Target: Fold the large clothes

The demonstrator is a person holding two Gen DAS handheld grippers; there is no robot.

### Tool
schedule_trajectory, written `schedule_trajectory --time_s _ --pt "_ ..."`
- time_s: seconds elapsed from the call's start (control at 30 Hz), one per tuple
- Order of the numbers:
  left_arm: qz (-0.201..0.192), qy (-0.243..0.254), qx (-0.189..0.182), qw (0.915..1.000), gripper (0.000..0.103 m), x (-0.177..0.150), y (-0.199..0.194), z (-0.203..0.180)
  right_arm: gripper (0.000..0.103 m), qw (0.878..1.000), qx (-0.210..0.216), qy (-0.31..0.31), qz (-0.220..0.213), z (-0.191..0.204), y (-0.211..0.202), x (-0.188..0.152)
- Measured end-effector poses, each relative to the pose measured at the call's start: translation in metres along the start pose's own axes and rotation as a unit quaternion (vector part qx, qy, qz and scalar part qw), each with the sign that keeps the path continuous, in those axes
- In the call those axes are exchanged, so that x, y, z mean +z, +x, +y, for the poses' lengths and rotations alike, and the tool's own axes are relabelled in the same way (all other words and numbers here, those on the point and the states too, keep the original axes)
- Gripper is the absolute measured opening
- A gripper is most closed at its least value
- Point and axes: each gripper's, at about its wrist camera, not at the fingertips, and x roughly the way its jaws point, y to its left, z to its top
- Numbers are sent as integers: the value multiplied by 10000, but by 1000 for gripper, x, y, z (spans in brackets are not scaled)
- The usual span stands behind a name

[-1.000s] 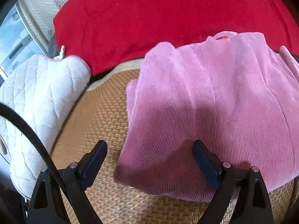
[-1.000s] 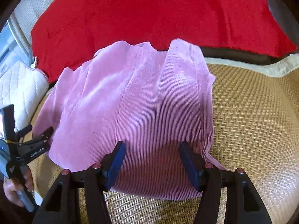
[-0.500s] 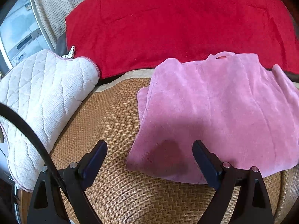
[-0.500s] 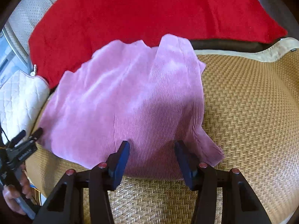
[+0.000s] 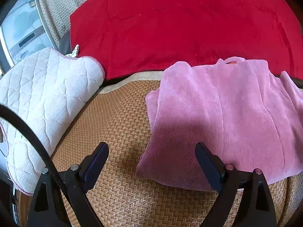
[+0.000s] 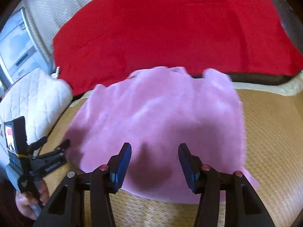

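A pink ribbed garment (image 5: 217, 117) lies folded in a rough rectangle on the woven mat (image 5: 117, 117), collar toward the far side. My left gripper (image 5: 151, 149) hovers open and wide above the garment's near left corner, holding nothing. In the right wrist view, which is blurred, the garment (image 6: 161, 113) spreads ahead. My right gripper (image 6: 155, 148) hangs open above its near edge, jaws half apart, with no cloth between the pads. A hand (image 6: 28, 204) holds the left gripper (image 6: 47, 157) at the lower left.
A red blanket (image 5: 180, 24) covers the far side behind the garment. A white quilted pad (image 5: 41, 98) lies at the left, overlapping the mat's edge. Bare mat (image 6: 270, 132) stretches to the right of the garment. A grey appliance front (image 5: 19, 30) shows at the far left.
Both grippers have drawn back and up from the garment, which now looks smaller and farther off. The right jaws have narrowed a little. The garment lies still.
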Motion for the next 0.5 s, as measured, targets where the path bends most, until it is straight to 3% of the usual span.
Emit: schedule_trajectory --time_s 0.13,0.2,0.3,0.5 --pt "4 21 -6 10000 93 -3 2 3 55 9996 -83 -52 283 13 26 1" --pt "34 -3 -15 10000 92 -4 4 5 56 9972 -395 -305 564 21 44 -6" --pt "69 -105 -132 9998 93 -5 3 10 57 9953 -679 -564 404 32 45 -11" --pt "221 -50 -208 9995 93 -8 11 2 60 9946 -785 -620 269 34 40 -16"
